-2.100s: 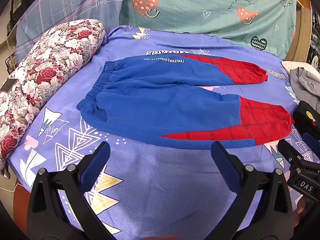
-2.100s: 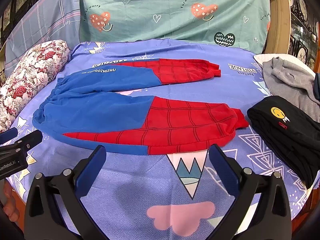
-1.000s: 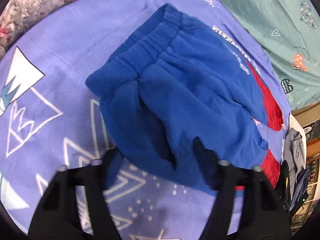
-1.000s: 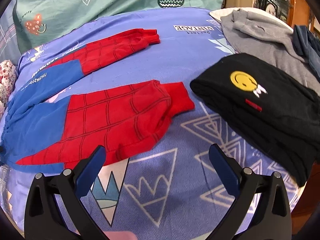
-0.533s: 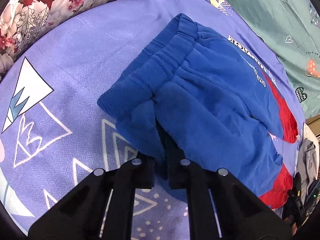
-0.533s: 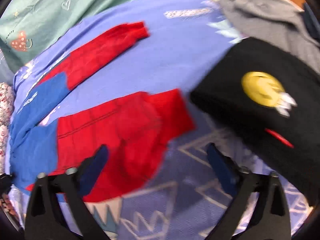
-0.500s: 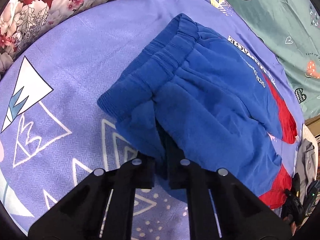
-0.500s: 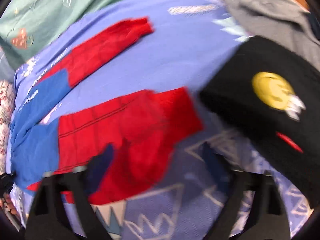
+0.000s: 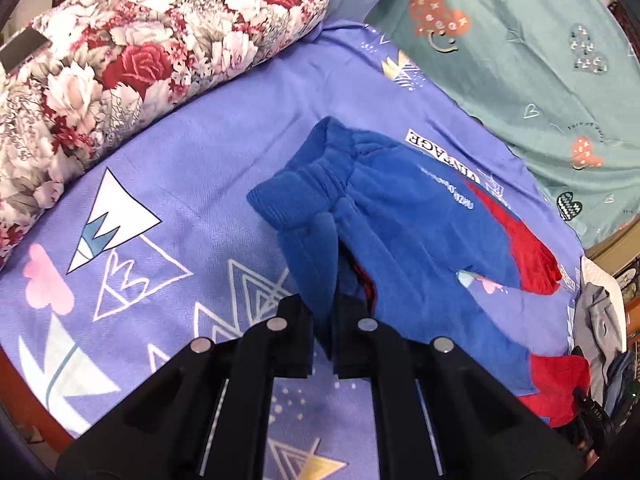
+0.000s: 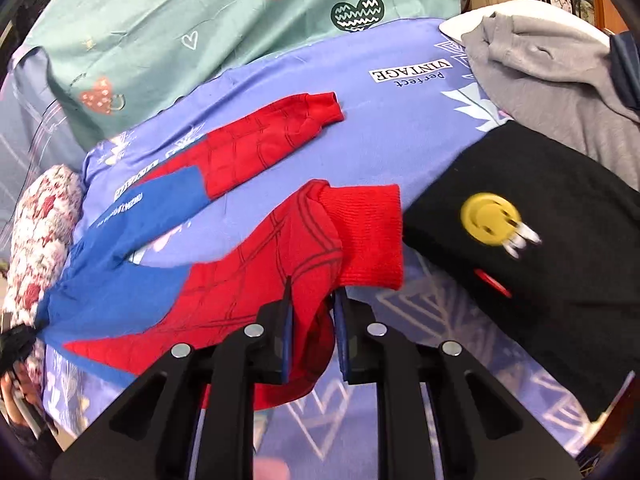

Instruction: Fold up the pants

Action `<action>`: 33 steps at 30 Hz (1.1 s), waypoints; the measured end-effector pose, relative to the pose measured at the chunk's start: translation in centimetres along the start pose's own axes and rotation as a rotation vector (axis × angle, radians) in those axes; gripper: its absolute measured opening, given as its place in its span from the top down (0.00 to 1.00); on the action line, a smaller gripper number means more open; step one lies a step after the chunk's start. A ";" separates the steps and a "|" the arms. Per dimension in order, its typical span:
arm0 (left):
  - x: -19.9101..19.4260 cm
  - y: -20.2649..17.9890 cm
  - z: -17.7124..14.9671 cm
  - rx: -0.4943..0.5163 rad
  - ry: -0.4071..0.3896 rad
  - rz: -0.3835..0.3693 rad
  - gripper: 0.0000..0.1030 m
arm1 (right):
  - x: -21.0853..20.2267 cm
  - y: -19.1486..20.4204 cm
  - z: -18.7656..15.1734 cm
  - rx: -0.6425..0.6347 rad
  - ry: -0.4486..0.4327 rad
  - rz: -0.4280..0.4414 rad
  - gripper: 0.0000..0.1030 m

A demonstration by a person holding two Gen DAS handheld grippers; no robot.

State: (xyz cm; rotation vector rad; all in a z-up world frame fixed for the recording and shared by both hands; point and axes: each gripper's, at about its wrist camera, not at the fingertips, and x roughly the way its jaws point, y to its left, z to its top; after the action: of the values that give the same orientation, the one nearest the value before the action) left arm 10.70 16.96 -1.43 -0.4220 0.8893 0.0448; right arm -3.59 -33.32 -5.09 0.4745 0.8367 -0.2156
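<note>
Blue pants [image 9: 420, 240] with red lower legs lie spread on the purple bed sheet [image 9: 180, 160]. My left gripper [image 9: 324, 312] is shut on the near blue edge by the waistband [image 9: 304, 192], and that fold is raised off the sheet. In the right wrist view my right gripper [image 10: 312, 304] is closing its jaws, with the near red leg [image 10: 248, 272] pinched between the pads just behind the ribbed cuff [image 10: 368, 232]. This leg end is lifted too. The far leg [image 10: 272, 140] lies flat.
A floral pillow [image 9: 120, 48] lies along the left side of the bed and a green cover [image 9: 520, 40] at the back. A folded black garment with a yellow smiley [image 10: 540, 240] sits right of the cuff, with a grey garment [image 10: 540, 68] behind it.
Both grippers went from open above the bed to closed on the pants. The left took the waist edge, the right the near red leg, and both ends have risen.
</note>
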 end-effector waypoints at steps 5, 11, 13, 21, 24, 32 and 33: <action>1.1 0.7 -2.6 0.021 0.069 0.026 0.95 | 1.6 -2.2 -3.2 0.019 0.096 -0.028 0.80; 3.8 4.2 -4.3 -0.029 0.159 0.159 0.55 | 2.2 -1.4 -3.7 -0.074 0.099 -0.204 0.46; 2.7 4.7 -3.8 -0.046 0.120 0.170 0.46 | 0.6 -0.4 -3.2 -0.140 0.017 -0.231 0.46; 0.9 -0.5 -1.8 0.096 -0.028 0.114 0.21 | 2.3 3.6 -3.0 -0.234 0.000 -0.136 0.46; 3.2 -3.2 -2.2 0.174 0.011 0.088 0.17 | 3.2 3.5 -3.1 -0.229 0.033 -0.122 0.46; 9.5 -3.3 -2.9 0.196 0.189 0.179 0.17 | 4.6 0.6 -2.3 -0.111 0.166 -0.079 0.46; 9.4 -3.3 -2.3 0.183 0.197 0.172 0.17 | 4.3 0.9 -1.4 -0.104 0.151 -0.033 0.46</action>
State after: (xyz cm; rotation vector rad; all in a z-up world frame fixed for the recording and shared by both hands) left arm 15.65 11.78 -8.71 -0.1800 1.1126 0.0804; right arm -1.32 -31.83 -8.82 0.3824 0.9984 -0.1669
